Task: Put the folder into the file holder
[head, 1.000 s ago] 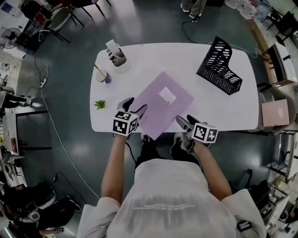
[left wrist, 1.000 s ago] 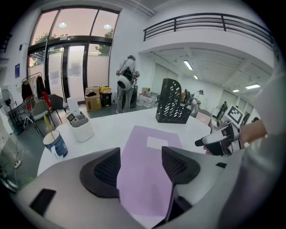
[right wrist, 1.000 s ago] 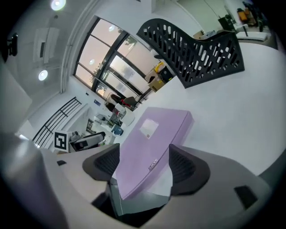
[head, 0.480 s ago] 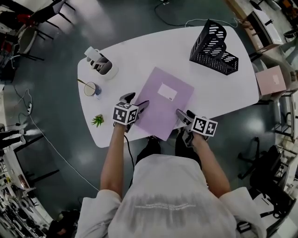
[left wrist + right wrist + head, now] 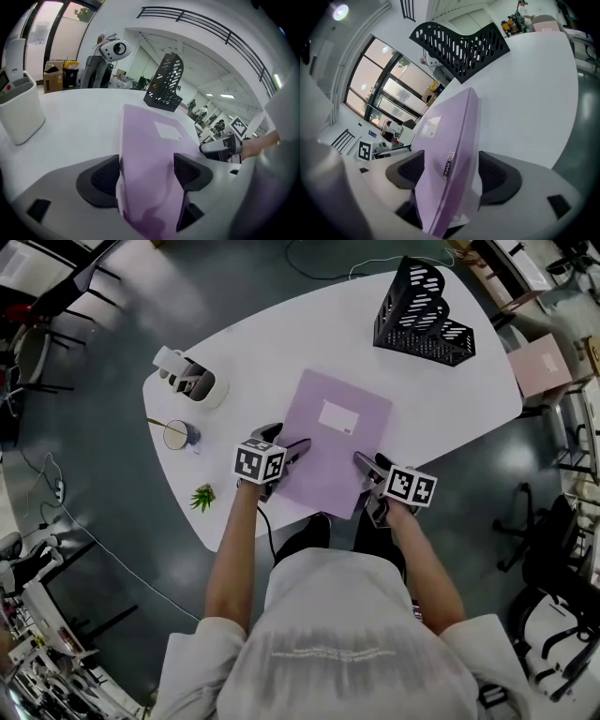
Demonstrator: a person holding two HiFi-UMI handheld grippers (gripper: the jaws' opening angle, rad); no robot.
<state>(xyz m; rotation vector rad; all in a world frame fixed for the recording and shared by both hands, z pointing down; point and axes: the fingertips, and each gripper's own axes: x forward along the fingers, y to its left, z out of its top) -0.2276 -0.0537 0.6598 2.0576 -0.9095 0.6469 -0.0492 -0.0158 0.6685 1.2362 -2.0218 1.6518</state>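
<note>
Head view, steeply down onto a white table [image 5: 281, 343]: a white pen holder [image 5: 192, 381], a cup [image 5: 178, 435] and a small green plant [image 5: 202, 497] sit along its left side, and a lilac folder [image 5: 333, 432] with a white label lies in the middle of the frame. The left gripper [image 5: 286, 440] is at the folder's lower left corner, its jaws opening with that corner between them, while the right gripper [image 5: 370, 460] is at the lower right corner, jaws wide around the folder's edge without pinching it. A black mesh file holder [image 5: 422, 315] stands at the upper right, well apart from the folder.
</note>
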